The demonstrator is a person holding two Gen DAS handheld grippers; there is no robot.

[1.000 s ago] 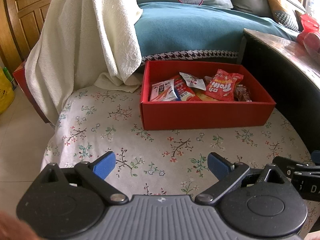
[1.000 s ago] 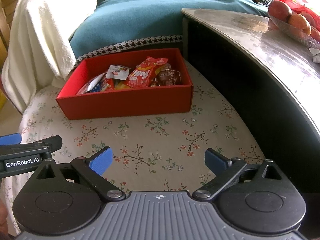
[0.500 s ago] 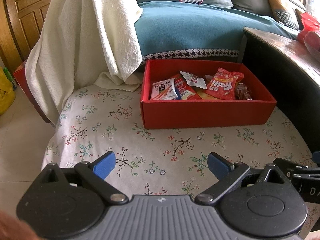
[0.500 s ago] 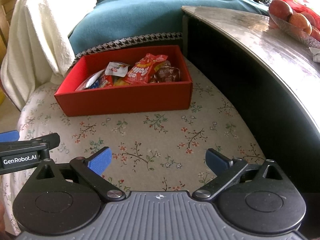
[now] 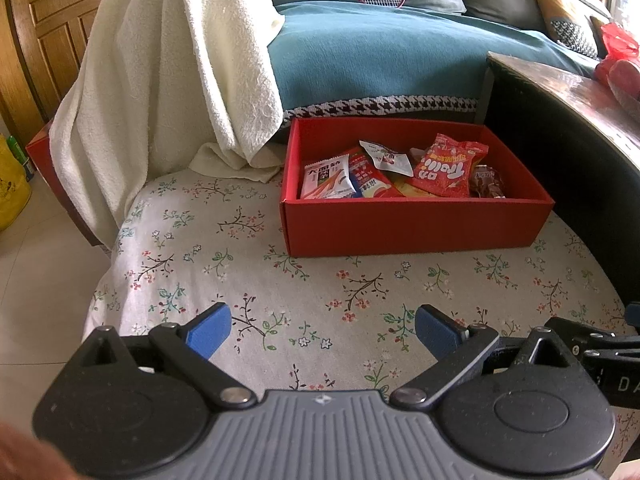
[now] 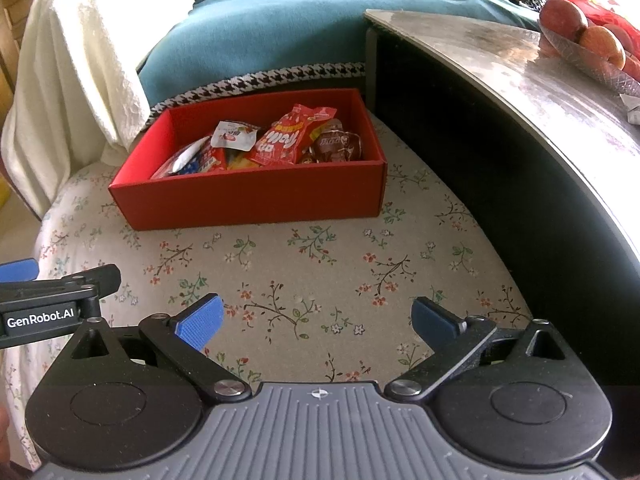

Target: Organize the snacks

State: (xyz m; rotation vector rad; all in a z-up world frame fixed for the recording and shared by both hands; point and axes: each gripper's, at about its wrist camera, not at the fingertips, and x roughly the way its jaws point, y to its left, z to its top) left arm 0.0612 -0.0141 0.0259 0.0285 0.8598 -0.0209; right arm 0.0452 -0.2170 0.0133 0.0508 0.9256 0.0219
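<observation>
Floral cushion (image 5: 248,248) fills your near view. Your red box (image 5: 412,226) sits at its far edge by the dark table (image 6: 520,168), snack packets (image 6: 280,142) inside. Your left gripper (image 5: 322,330) and right gripper (image 6: 316,320) both hover spread apart, holding nothing.

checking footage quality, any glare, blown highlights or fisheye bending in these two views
Right wrist view: glare on the tabletop, white towel nearly blown out, table edge bowed. Left wrist view: softer light, towel bright, red box sharp, edges curved.
</observation>
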